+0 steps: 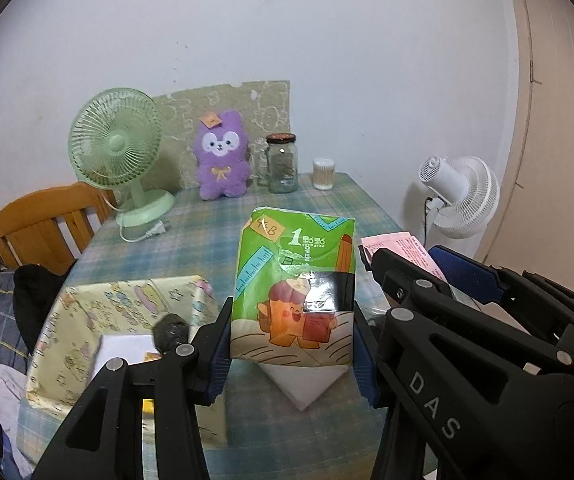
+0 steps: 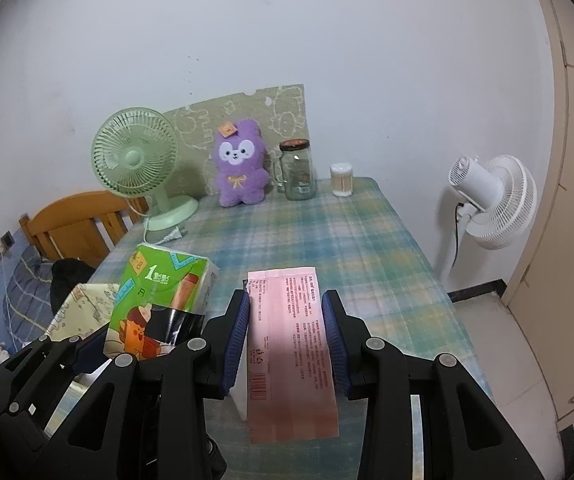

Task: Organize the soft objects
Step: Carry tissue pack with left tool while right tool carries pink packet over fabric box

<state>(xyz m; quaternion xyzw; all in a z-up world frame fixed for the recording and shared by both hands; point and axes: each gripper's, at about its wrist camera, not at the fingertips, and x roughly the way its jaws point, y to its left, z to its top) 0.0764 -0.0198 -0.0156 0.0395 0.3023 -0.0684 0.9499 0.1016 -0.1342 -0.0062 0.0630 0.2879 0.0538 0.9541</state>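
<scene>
My left gripper (image 1: 291,344) is shut on a green tissue pack (image 1: 297,280) with a cartoon print and holds it above the plaid table (image 1: 191,240). The pack also shows in the right wrist view (image 2: 159,304). My right gripper (image 2: 285,340) is shut on a pink tissue pack (image 2: 289,344) and holds it above the table; its edge shows in the left wrist view (image 1: 403,246). A purple plush toy (image 1: 220,156) sits upright at the far side of the table, also in the right wrist view (image 2: 241,168).
A box wrapped in yellow patterned paper (image 1: 127,320) stands at the near left. A green desk fan (image 1: 121,152), a glass jar (image 1: 283,164) and a cotton swab tub (image 1: 323,174) stand at the back. A white floor fan (image 2: 491,200) and a wooden chair (image 1: 43,224) flank the table.
</scene>
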